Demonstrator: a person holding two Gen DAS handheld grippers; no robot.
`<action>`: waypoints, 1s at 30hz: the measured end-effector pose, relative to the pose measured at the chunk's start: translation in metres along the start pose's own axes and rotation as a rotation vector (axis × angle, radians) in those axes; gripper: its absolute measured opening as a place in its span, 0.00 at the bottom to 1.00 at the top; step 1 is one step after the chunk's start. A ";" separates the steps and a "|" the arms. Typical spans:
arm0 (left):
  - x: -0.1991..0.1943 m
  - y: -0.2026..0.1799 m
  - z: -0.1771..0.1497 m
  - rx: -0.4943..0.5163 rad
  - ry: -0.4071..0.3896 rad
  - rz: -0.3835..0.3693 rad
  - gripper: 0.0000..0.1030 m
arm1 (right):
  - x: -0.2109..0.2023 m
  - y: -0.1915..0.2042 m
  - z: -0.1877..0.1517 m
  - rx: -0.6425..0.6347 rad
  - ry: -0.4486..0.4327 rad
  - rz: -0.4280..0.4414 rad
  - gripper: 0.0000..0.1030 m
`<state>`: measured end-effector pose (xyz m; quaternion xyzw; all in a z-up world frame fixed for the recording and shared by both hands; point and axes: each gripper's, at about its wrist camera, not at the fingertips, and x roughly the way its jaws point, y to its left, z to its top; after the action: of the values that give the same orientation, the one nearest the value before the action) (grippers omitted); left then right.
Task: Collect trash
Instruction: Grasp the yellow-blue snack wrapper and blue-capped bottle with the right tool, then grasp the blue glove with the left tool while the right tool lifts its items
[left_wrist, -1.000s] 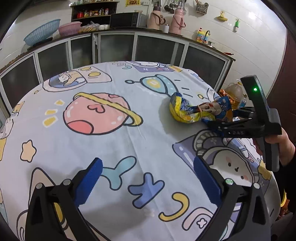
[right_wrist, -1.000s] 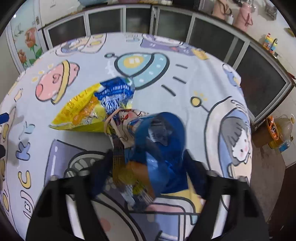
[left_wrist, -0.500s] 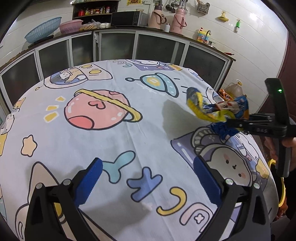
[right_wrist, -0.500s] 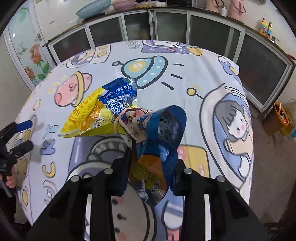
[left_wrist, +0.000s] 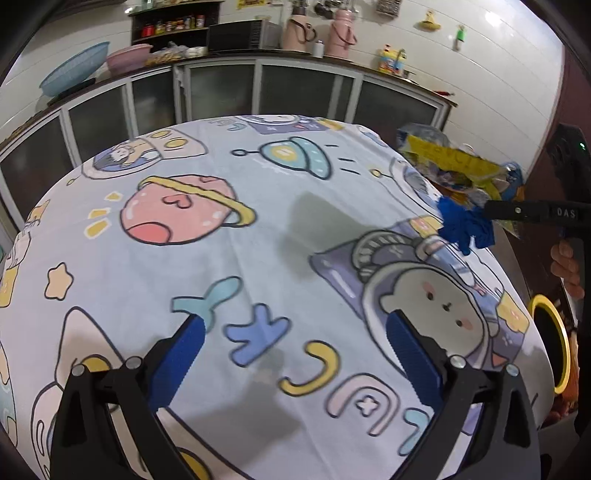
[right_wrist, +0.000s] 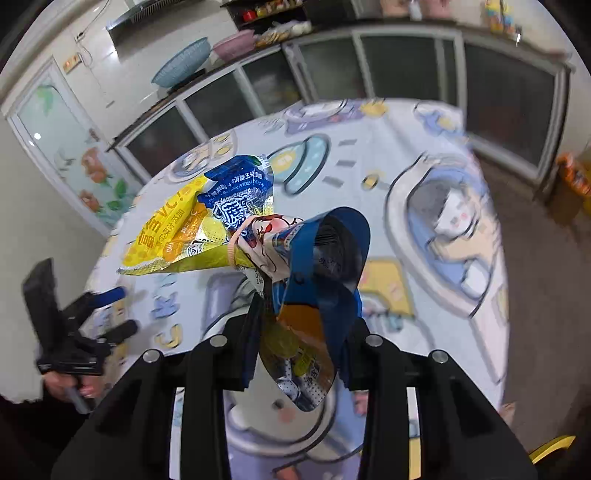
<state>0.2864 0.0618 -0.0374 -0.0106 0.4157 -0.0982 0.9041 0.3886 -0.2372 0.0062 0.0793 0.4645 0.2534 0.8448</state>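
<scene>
While the left tongs (left_wrist: 293, 341) are hovering low over the near edge of the bench (left_wrist: 207, 266), their blue-padded fingers (left_wrist: 177, 350) are standing wide apart with nothing between them. Below them the cartoon-printed tablecloth (left_wrist: 258, 221) is covering the bench from edge to edge.

Farther out, toward the right side of the bench, the right tongs (right_wrist: 301, 328) are gripping a bunch of snack wrappers (right_wrist: 258, 236), the jaws squeezed together on the crumpled lower end. In the right wrist view the wrappers are fanning up and forward from the grip: a yellow packet with a blue printed panel is sticking out to the left, and a dark blue packet is curling over to the right, with a pale elastic band pinching them together at the middle. In the left wrist view the same bunch (left_wrist: 454, 166) is hanging clear of the tablecloth, just past the right rim of the bench, casting a soft shadow onto the cloth.

Beyond the bench, a row of glass-fronted cabinets (left_wrist: 229, 92) is running along the wall, carrying a blue basket (left_wrist: 74, 74), a pink basin (left_wrist: 129, 59), a microwave (left_wrist: 243, 33) and two pink flasks (left_wrist: 321, 31).
</scene>
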 end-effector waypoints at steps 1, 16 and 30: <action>-0.001 -0.005 -0.001 0.009 -0.001 -0.005 0.92 | 0.004 -0.002 -0.005 0.009 0.019 -0.005 0.32; -0.013 -0.012 -0.007 0.001 0.007 -0.006 0.92 | 0.027 -0.014 -0.032 0.024 0.128 -0.057 0.58; -0.004 -0.042 -0.001 0.066 0.027 -0.031 0.92 | -0.001 -0.014 -0.026 0.062 0.027 0.071 0.34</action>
<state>0.2761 0.0213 -0.0313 0.0139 0.4241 -0.1260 0.8967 0.3718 -0.2524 -0.0123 0.1185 0.4801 0.2700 0.8261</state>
